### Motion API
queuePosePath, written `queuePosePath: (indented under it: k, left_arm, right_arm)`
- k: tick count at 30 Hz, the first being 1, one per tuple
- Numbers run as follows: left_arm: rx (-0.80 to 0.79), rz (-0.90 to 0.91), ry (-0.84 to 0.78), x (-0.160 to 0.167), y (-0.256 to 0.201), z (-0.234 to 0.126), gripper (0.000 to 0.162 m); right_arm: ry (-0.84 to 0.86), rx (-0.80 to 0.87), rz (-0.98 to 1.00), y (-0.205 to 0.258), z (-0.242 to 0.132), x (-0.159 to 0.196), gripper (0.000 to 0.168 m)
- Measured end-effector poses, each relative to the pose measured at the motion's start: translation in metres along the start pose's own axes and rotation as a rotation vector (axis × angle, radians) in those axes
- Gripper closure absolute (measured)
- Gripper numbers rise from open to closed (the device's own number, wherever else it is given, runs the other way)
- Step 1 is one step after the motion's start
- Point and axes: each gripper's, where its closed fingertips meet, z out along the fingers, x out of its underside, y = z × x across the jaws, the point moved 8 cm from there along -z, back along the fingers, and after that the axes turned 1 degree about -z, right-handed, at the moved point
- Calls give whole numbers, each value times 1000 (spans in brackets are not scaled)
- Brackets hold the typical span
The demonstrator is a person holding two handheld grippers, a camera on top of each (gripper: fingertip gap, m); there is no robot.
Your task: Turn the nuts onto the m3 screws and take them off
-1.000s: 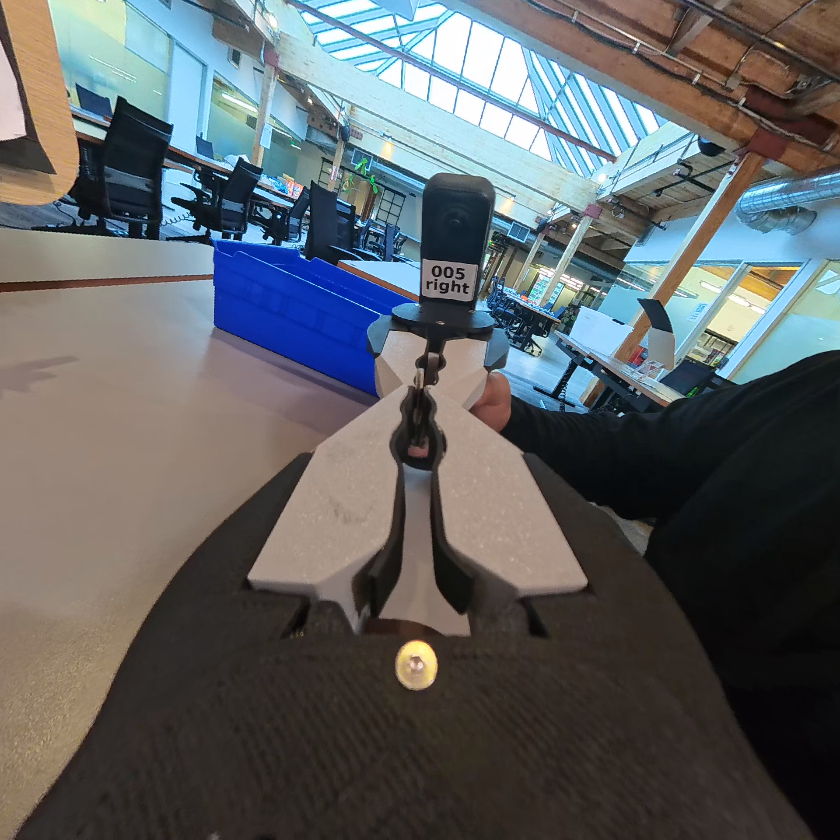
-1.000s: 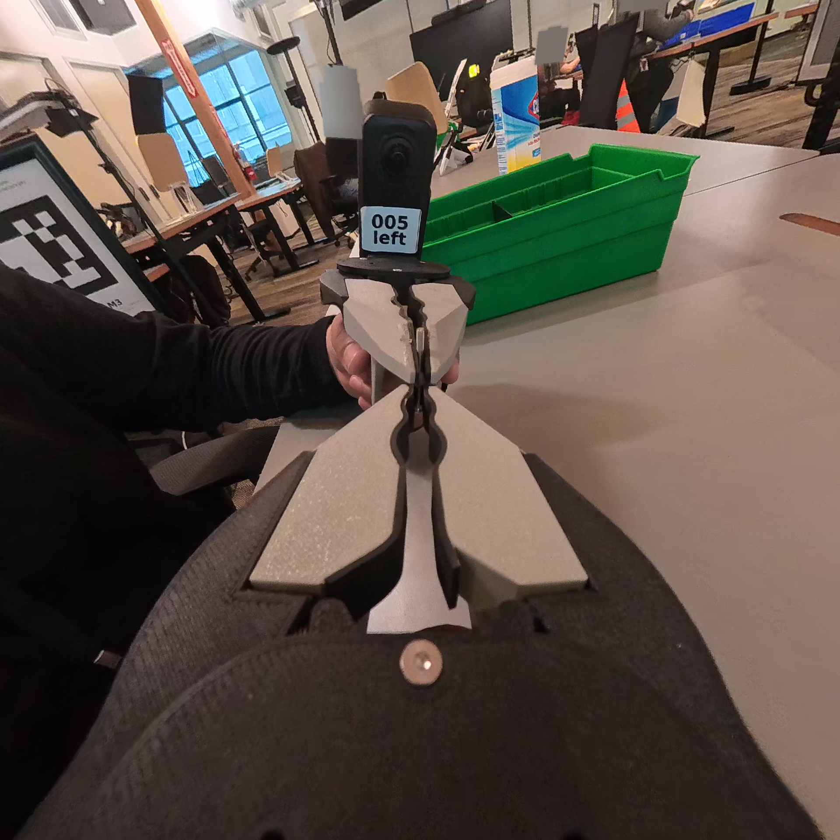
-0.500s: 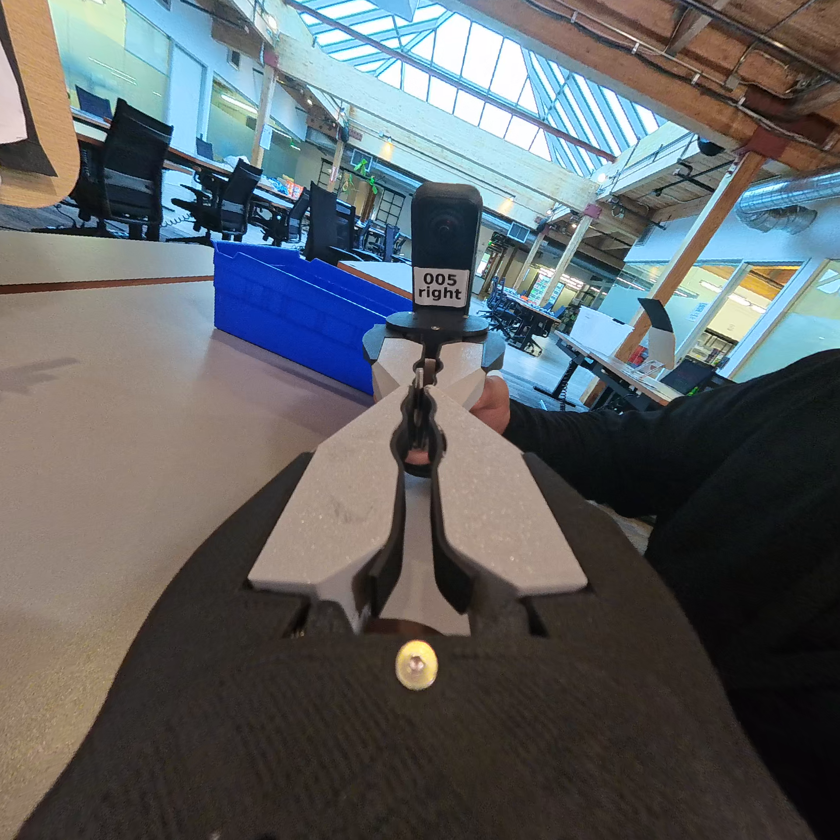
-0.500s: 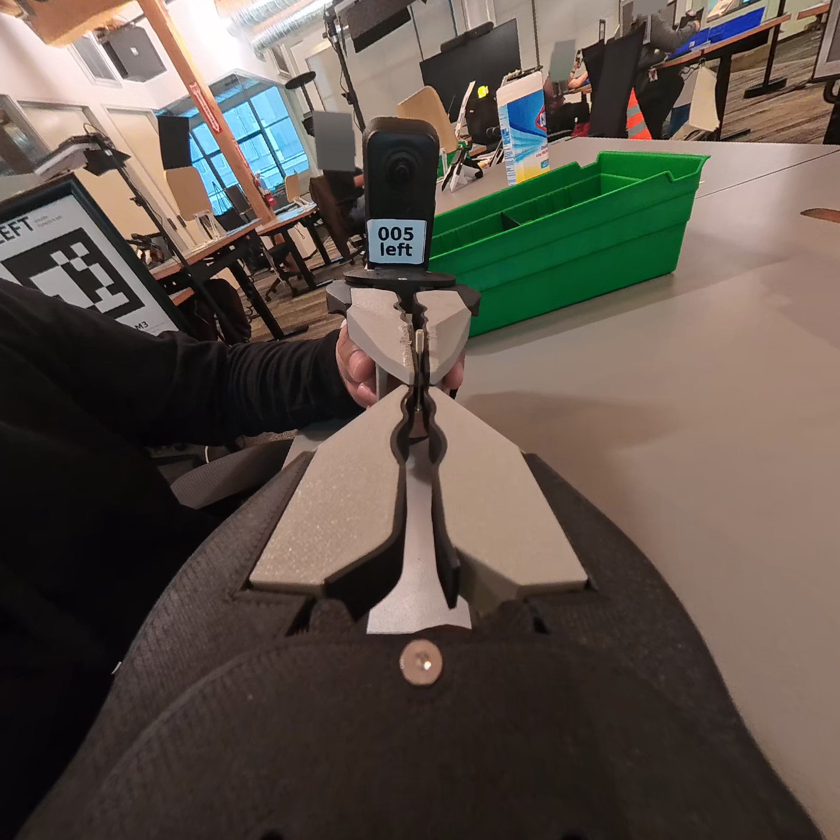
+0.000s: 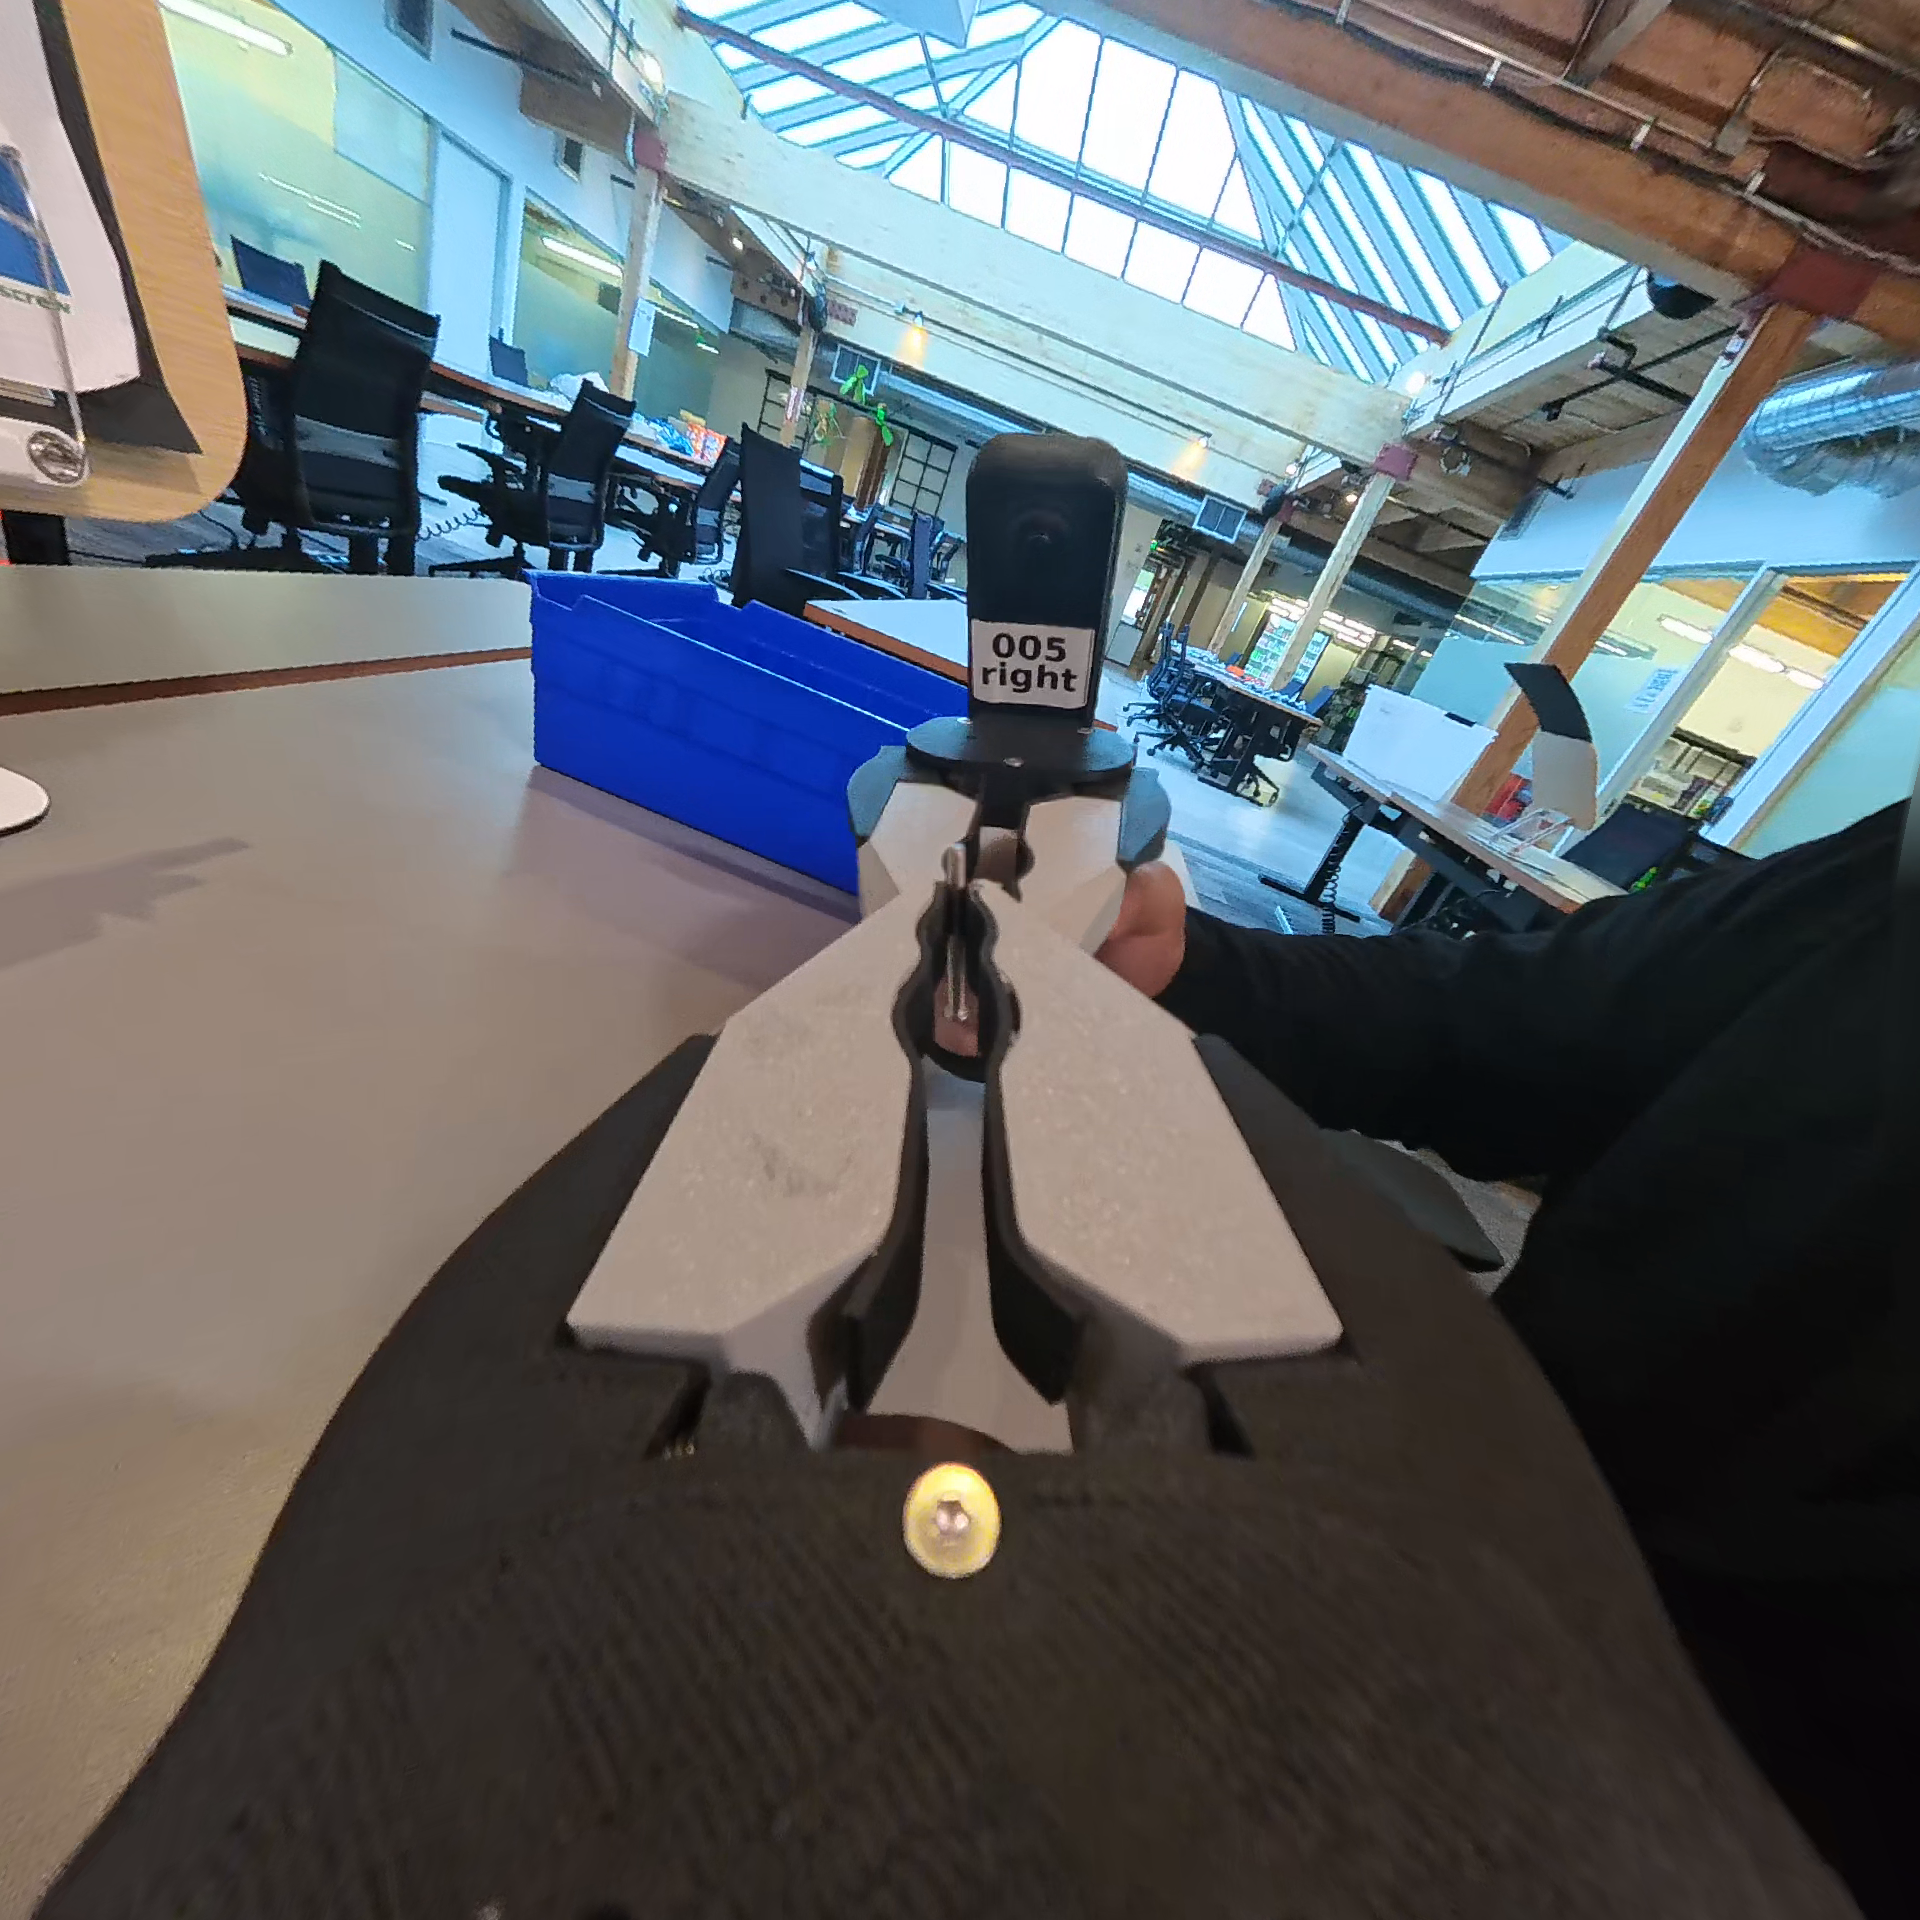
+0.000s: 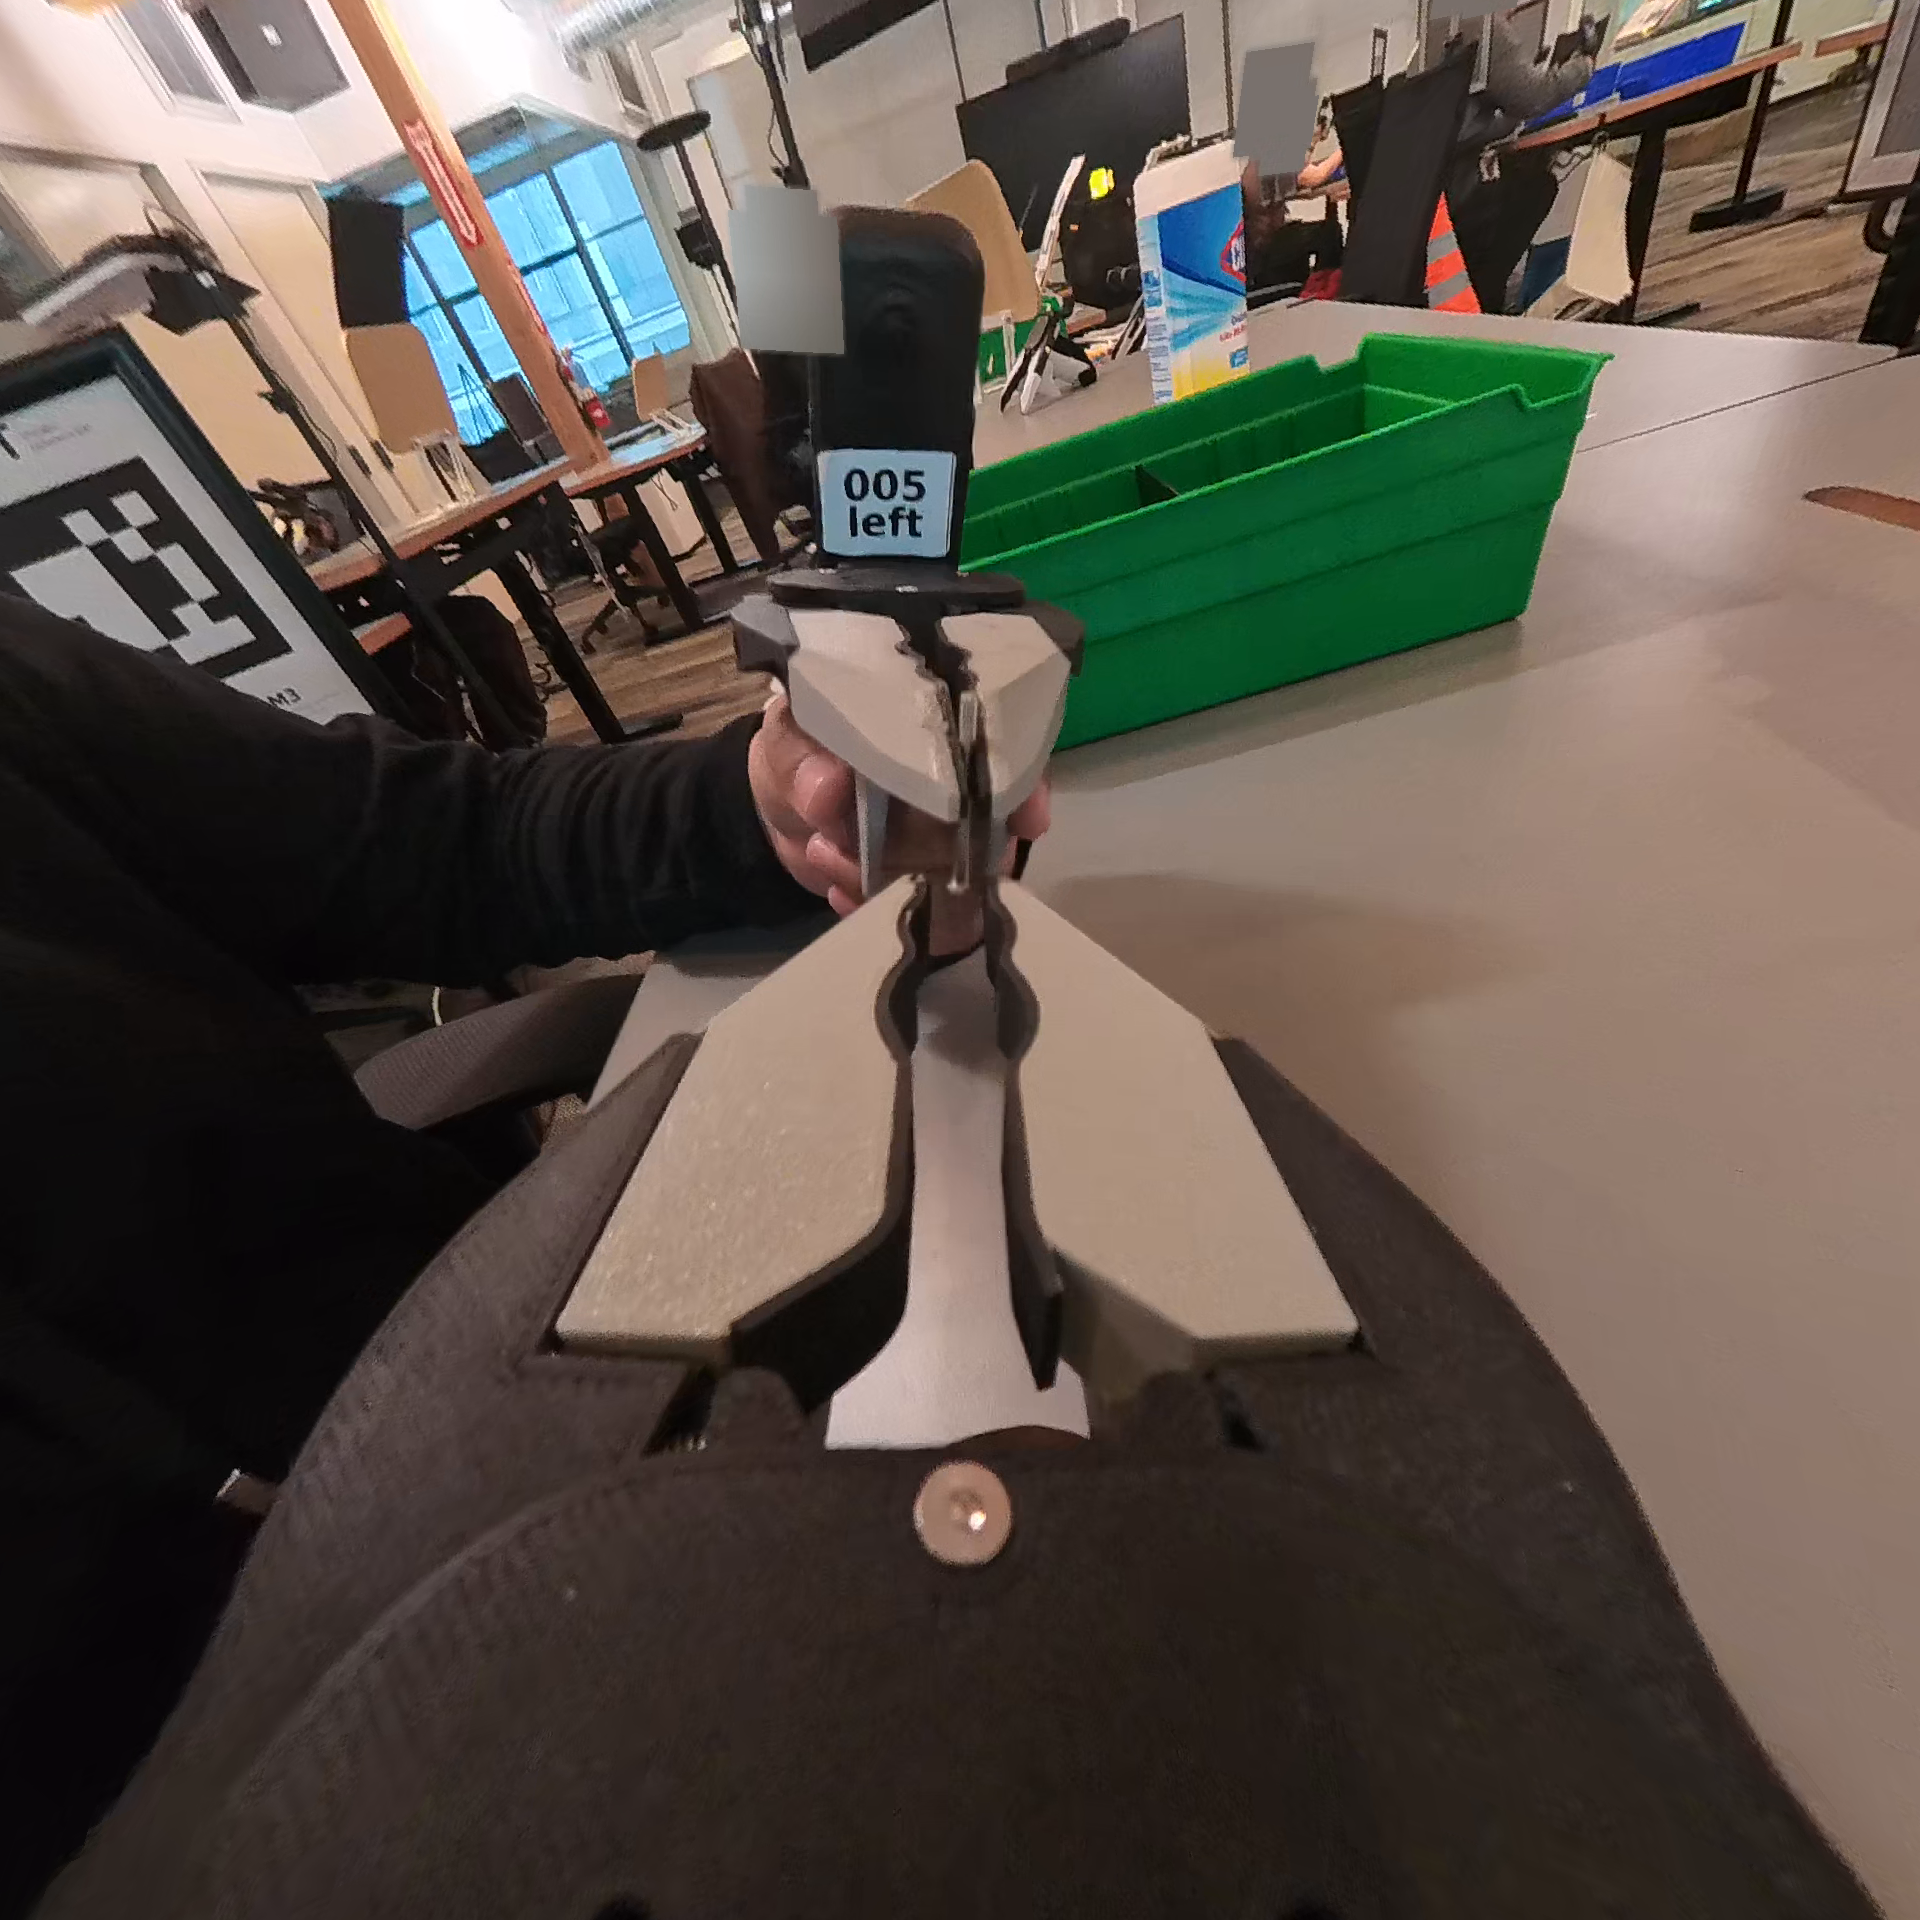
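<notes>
My left gripper (image 5: pixel 956 914) is shut on a thin silver m3 screw (image 5: pixel 954 935) that points forward out of its fingertips. The right gripper (image 5: pixel 987 847) faces it from close ahead, held by a hand in a black sleeve. In the right wrist view, my right gripper (image 6: pixel 958 899) stands slightly open, its jaws a small gap apart. The screw (image 6: pixel 966 800) sticks out of the left gripper (image 6: pixel 961 748), its bright tip just at my right fingertips. I cannot make out a nut. Both grippers are held above the grey table (image 6: pixel 1455 935).
A blue bin (image 5: pixel 707 717) stands on the table behind the right gripper. A green divided bin (image 6: pixel 1299 551) stands behind the left gripper, with a wipes canister (image 6: pixel 1195 281) farther back. A framed black-and-white marker sign (image 6: pixel 125 561) is at the left. The grippers are tip to tip, or close to it.
My right gripper's jaws have parted from shut to slightly open. The two grippers have drawn a little apart, so more of the screw's shaft shows between them.
</notes>
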Motion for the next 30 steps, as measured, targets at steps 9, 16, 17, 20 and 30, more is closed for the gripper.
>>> queuePosePath:
  k: [9,16,17,20,30]
  left_arm:
    - [4,-8,8,0,0,0,162]
    - [6,-15,-3,1,0,0,162]
    - [8,-18,-4,1,0,0,162]
    - [12,-21,-2,1,0,0,162]
    - [14,-17,30,5,0,3,162]
  right_arm:
    - [18,17,-22,2,4,1,167]
    - [9,7,-1,1,4,2,168]
    - [8,4,3,1,3,2,168]
    - [9,6,-1,2,4,2,168]
    - [-14,6,6,1,0,-1,168]
